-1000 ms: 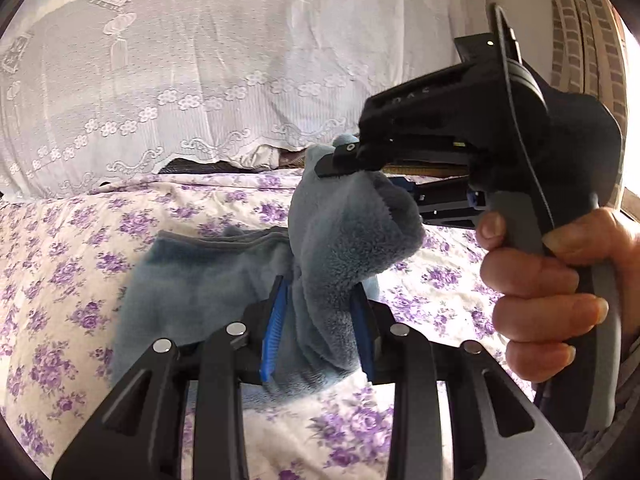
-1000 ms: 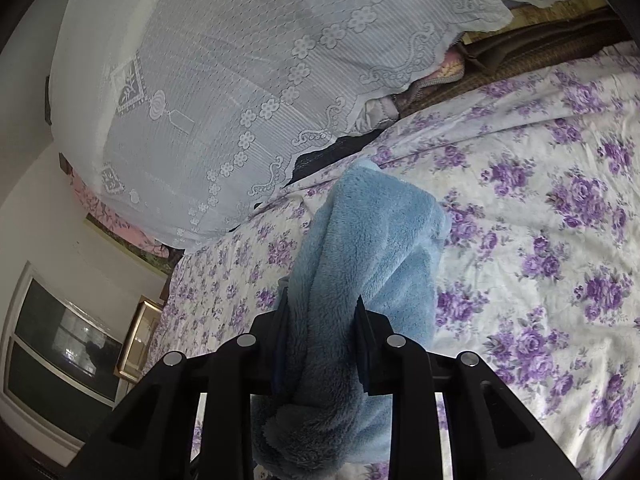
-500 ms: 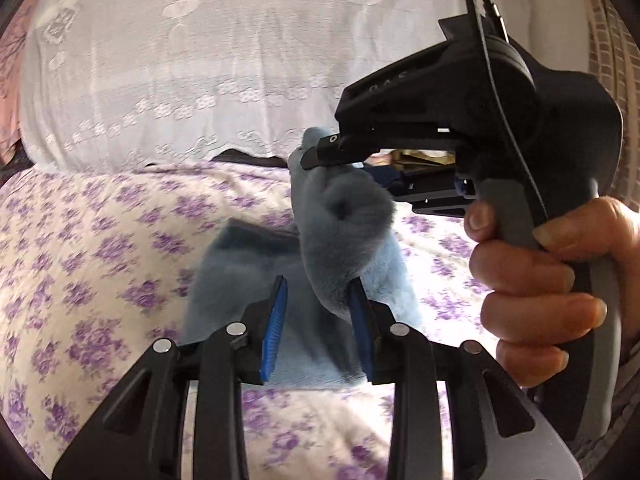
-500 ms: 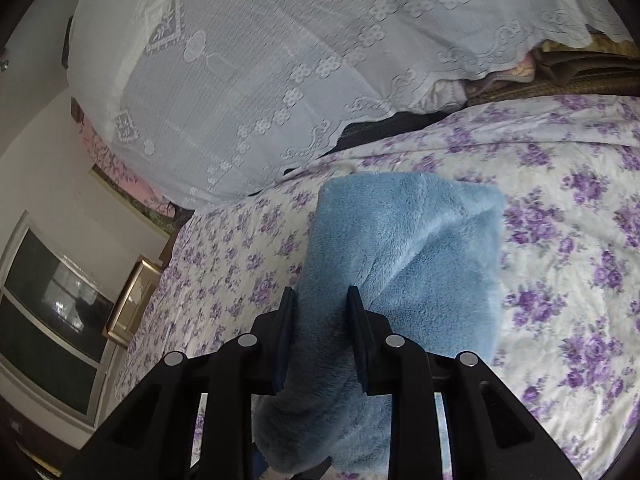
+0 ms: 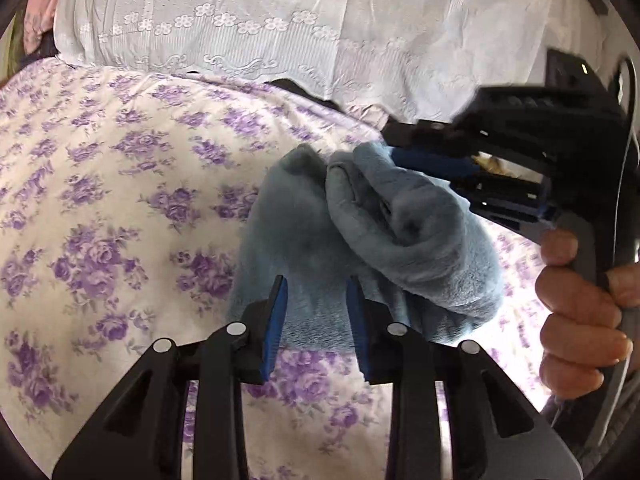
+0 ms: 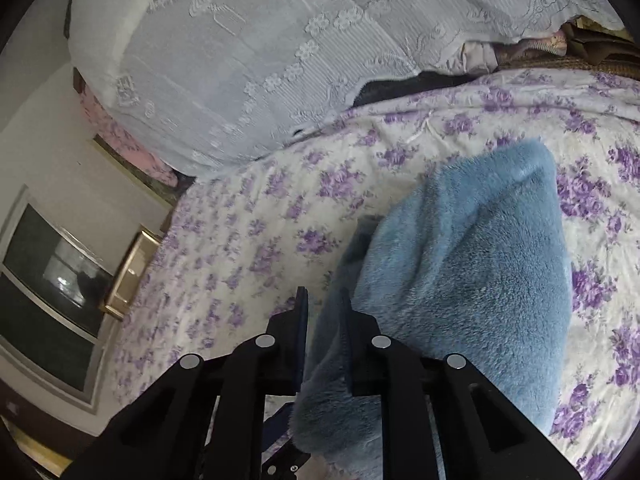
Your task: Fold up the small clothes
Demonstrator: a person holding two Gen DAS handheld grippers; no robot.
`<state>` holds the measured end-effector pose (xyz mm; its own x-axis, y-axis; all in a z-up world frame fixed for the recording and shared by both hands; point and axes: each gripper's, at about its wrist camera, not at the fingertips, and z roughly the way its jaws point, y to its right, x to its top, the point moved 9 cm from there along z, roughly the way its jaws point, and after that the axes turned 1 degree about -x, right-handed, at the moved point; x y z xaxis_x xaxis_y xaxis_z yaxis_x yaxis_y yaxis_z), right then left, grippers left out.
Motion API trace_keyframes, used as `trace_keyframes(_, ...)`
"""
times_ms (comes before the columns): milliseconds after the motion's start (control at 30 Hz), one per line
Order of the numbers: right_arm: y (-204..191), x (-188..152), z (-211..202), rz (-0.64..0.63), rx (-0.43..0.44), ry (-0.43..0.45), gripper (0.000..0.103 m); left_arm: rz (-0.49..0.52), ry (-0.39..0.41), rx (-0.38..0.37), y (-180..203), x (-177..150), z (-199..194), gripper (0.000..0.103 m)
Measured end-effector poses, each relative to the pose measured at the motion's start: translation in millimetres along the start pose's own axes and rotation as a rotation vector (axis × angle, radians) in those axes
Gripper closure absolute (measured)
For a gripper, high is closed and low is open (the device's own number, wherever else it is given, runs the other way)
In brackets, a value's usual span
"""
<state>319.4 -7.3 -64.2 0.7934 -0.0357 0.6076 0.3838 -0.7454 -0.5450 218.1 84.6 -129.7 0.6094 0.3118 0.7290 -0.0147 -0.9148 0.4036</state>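
the blue fleece garment (image 5: 384,240) is found bunched on the floral bedsheet (image 5: 120,200). the left gripper (image 5: 316,316) is closing on its near edge; the right gripper (image 6: 324,320) is closing on a fold, from the right.

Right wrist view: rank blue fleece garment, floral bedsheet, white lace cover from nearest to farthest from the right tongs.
1. Blue fleece garment, between the closing right tongs.
2. Floral bedsheet, spread beneath and beyond.
3. White lace cover, at the back, along the top.
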Motion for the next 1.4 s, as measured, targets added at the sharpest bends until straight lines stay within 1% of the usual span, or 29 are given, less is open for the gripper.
trace_keyframes(33,1.5,0.3,-10.7,-0.013,-0.004,0.01,0.075,0.003,0.008,-0.024,3.4,1.4,-4.0,0.075)
trace_keyframes(100,7.4,-2.1,-28.3,-0.033,-0.024,0.034,0.063,0.008,0.015,-0.074,12.0,3.0,-11.4,0.073)
trace_keyframes(133,11.1,-3.4,-35.7,-0.04,-0.033,0.042,0.063,0.01,0.012,-0.098,17.2,3.2,-13.1,0.071)
trace_keyframes(167,16.9,-5.4,-43.9,-0.041,-0.04,0.053,0.063,0.009,0.006,-0.128,23.8,4.1,-14.5,0.063)
trace_keyframes(200,27.4,-6.4,-57.0,-0.027,-0.051,0.083,0.065,0.01,0.004,-0.159,31.7,3.0,-18.4,0.053)
trace_keyframes(233,37.3,-6.1,-65.8,-0.003,-0.052,0.108,0.066,0.017,0.009,-0.168,36.3,3.3,-21.3,0.05)
trace_keyframes(267,53.7,-5.1,-74.6,0.059,-0.022,0.131,0.066,0.031,0.016,-0.168,41.9,3.6,-23.9,0.046)
trace_keyframes(300,66.2,-6.1,-76.1,0.127,0.03,0.131,0.066,0.054,0.022,-0.16,47.7,3.2,-24.9,0.044)
trace_keyframes(333,85.1,-11.0,-70.4,0.245,0.109,0.093,0.067,0.068,0.022,-0.154,51.7,2.0,-24.0,0.044)
trace_keyframes(367,96.1,-16.9,-65.2,0.31,0.147,0.058,0.068,0.076,0.014,-0.154,52.8,0.5,-20.9,0.044)
trace_keyframes(400,105.3,-21.7,-63.1,0.348,0.172,0.045,0.072,0.088,-0.007,-0.156,57.6,-3.9,-16.1,0.044)
trace_keyframes(533,109.9,-22.6,-80.9,0.295,0.163,0.085,0.072,0.14,-0.066,-0.156,78.1,-13.3,-0.6,0.044)
trace_keyframes(567,112.2,-22.2,-84.1,0.293,0.166,0.085,0.071,0.145,-0.083,-0.172,85.3,-13.5,3.8,0.043)
trace_keyframes(600,114.2,-23.3,-84.7,0.299,0.175,0.079,0.071,0.147,-0.106,-0.194,94.9,-13.3,9.1,0.04)
trace_keyframes(700,122.2,-33.2,-77.3,0.362,0.262,0.021,0.07,0.127,-0.143,-0.238,114.6,-5.7,25.0,0.034)
trace_keyframes(733,123.8,-38.3,-77.7,0.374,0.298,0.016,0.07,0.114,-0.156,-0.247,117.5,-2.5,30.5,0.034)
trace_keyframes(833,130.9,-49.1,-87.0,0.364,0.345,0.023,0.07,0.071,-0.197,-0.264,120.7,8.7,44.6,0.034)
trace_keyframes(900,134.0,-55.5,-96.5,0.351,0.373,0.03,0.07,0.067,-0.222,-0.263,122.0,15.1,52.9,0.033)
trace_keyframes(933,133.7,-57.9,-96.2,0.335,0.37,0.027,0.07,0.071,-0.235,-0.259,124.1,16.7,55.9,0.032)
trace_keyframes(1000,130.0,-65.4,-90.7,0.284,0.334,0.009,0.07,0.094,-0.277,-0.271,136.3,18.3,64.1,0.03)
trace_keyframes(1067,119.5,-71.5,-82.6,0.189,0.274,-0.006,0.07,0.127,-0.294,-0.255,150.4,25.1,73.8,0.028)
trace_keyframes(1100,115.3,-73.3,-81.7,0.151,0.256,-0.004,0.07,0.138,-0.301,-0.248,155.0,28.5,78.5,0.024)
trace_keyframes(1167,104.4,-79.5,-83.7,0.039,0.178,0.01,0.069,0.164,-0.34,-0.237,163.2,32.4,92.0,0.017)
trace_keyframes(1200,100.9,-80.9,-86.1,-0.005,0.139,0.025,0.066,0.188,-0.384,-0.216,166.2,29.4,102.2,0.018)
trace_keyframes(1233,97.8,-81.3,-91.1,-0.05,0.089,0.05,0.063,0.223,-0.416,-0.189,168.9,25.1,111.0,0.022)
trace_keyframes(1267,96.6,-81.2,-97.0,-0.084,0.048,0.073,0.062,0.271,-0.431,-0.167,171.7,20.3,116.8,0.051)
trace_keyframes(1300,95.2,-80.7,-102.5,-0.109,0.014,0.095,0.059,0.306,-0.444,-0.164,175.3,16.3,120.6,0.078)
trace_keyframes(1333,94.6,-81.1,-109.0,-0.131,-0.022,0.113,0.054,0.315,-0.442,-0.165,176.8,14.6,121.1,0.079)
trace_keyframes(1400,95.8,-86.1,-118.2,-0.164,-0.072,0.124,0.049,0.299,-0.419,-0.175,177.1,17.1,119.1,0.082)
